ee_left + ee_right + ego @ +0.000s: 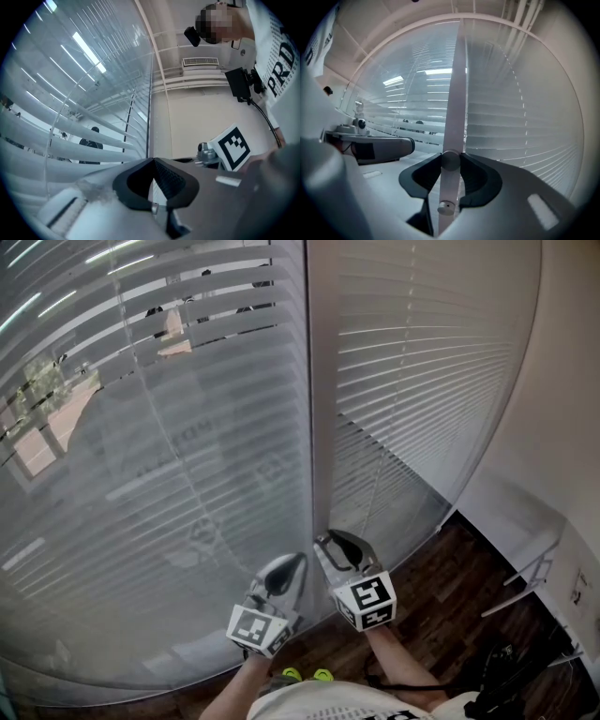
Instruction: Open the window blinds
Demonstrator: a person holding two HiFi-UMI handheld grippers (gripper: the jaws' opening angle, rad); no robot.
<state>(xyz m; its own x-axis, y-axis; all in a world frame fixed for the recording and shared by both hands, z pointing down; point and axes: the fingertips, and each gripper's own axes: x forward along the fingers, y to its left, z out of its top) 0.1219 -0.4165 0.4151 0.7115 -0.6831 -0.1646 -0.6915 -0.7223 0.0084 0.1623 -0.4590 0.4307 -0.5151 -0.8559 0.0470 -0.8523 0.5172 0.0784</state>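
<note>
At the frame's left hangs the left blind point(141, 474), thin pale slats with blurred outdoors showing between them. Lower centre, our left gripper point(284, 573) has its jaws pressed together on nothing, just beside the smooth upright post point(319, 381). Right of it, our right gripper point(337, 545) pinches a small round metal knob point(450, 160) at the post's foot; we cannot tell what it belongs to. The right blind point(422, 362) lies flat and opaque above dark wood floor point(441, 606).
</note>
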